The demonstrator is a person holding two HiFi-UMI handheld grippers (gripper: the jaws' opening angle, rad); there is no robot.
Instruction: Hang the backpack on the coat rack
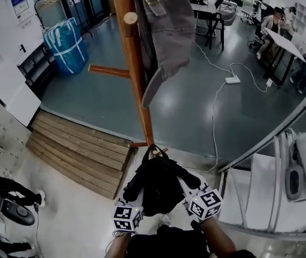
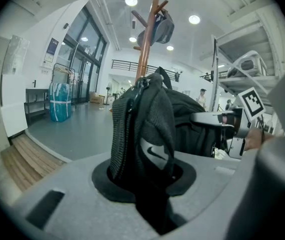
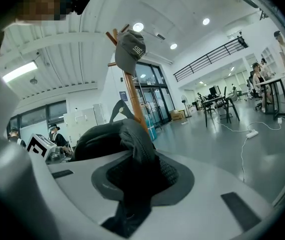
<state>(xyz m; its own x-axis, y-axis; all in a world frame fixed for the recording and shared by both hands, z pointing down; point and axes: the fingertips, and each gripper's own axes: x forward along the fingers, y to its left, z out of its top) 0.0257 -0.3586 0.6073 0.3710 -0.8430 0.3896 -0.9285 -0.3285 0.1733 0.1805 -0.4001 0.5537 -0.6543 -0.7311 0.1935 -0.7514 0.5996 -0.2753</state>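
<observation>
From where I stand, the left gripper has its jaws pinched shut on a mesh fold at the side of the backpack. That looks like one half of a two-handed carry, since a bag this soft would sag or swing from a single grip. The backpack hangs in the air between the two tools, touching both and resting on nothing. It is low in front of the person and just short of the foot of the coat rack. Its carry loop points toward the pole, which I take to be deliberate, as that loop has to go over a peg. On the other flank the right gripper is likewise clamped, on a padded strap, so the bag sits roughly level between them. The coat rack stands at the right-hand corner of the wooden decking. A grey cap already fills an upper peg, while a bare peg juts out to the left, well above the bag. I'd judge the bag needs a good lift before the loop can reach it
</observation>
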